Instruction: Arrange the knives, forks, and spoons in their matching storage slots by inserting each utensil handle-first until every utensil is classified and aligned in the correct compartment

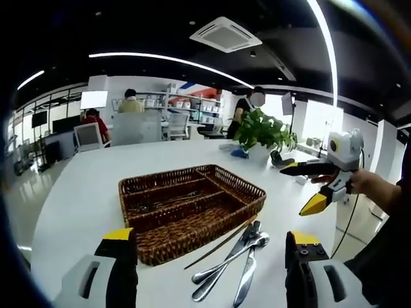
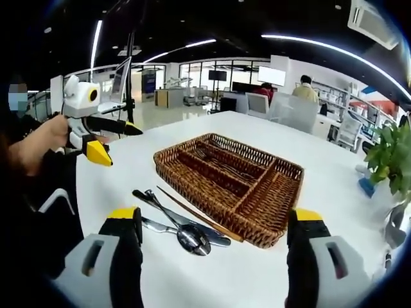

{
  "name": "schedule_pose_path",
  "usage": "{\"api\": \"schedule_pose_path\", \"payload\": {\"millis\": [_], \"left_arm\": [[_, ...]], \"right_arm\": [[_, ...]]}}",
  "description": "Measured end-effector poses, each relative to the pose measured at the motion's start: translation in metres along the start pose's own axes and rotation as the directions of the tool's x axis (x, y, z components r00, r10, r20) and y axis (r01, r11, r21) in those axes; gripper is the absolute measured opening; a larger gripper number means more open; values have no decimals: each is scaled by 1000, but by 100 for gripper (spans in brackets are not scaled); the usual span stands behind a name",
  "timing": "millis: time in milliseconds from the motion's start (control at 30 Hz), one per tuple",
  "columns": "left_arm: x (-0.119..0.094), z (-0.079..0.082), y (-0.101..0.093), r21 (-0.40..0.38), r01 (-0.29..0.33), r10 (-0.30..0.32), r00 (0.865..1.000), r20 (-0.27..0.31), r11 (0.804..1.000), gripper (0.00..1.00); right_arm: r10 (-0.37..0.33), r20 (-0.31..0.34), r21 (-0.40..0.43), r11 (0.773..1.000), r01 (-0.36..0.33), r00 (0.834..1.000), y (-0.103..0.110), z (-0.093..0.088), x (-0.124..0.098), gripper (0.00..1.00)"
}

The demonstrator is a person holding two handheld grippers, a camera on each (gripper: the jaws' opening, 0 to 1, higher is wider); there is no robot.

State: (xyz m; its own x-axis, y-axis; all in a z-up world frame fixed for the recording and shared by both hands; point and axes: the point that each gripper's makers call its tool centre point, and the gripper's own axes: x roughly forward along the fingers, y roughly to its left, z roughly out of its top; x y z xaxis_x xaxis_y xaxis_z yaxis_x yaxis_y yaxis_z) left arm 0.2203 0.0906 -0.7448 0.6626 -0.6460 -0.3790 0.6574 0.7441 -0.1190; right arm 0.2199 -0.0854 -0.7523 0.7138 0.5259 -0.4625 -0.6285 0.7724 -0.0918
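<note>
A brown wicker tray (image 1: 186,236) (image 2: 168,168) with long divided slots stands on the white table (image 1: 83,186) (image 2: 334,154). Beside its near edge lies a loose pile of metal utensils (image 1: 239,255) (image 2: 183,232), a spoon, a fork and a knife among them, with a thin wooden stick (image 1: 221,244) (image 2: 192,213) alongside. My left gripper (image 1: 210,236) (image 2: 117,143) is open and held above the table short of the pile. My right gripper (image 2: 215,217) (image 1: 302,188) is open too, in the air beside the tray. Thin dark shapes lie in the tray's slots, too dim to name.
A potted green plant (image 1: 263,131) (image 2: 390,160) stands at the table's far side, with a small blue thing (image 1: 239,153) by it. A person's hand (image 1: 369,183) holds the right gripper. People and office chairs are in the background.
</note>
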Motion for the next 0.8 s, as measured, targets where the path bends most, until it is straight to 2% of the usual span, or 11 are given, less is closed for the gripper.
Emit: {"api": "schedule_pose_path", "payload": {"millis": [267, 533, 800], "left_arm": [[4, -14, -6, 3, 20, -20, 1000, -23, 1000, 100], [15, -29, -15, 29, 67, -65, 996, -53, 997, 96], [28, -41, -22, 56, 116, -111, 989, -98, 992, 87]], "right_arm": [[40, -47, -49, 998, -42, 998, 11, -12, 9, 90], [69, -90, -93, 993, -77, 994, 18, -22, 16, 85], [87, -142, -139, 984, -107, 986, 20, -35, 23, 78]]}}
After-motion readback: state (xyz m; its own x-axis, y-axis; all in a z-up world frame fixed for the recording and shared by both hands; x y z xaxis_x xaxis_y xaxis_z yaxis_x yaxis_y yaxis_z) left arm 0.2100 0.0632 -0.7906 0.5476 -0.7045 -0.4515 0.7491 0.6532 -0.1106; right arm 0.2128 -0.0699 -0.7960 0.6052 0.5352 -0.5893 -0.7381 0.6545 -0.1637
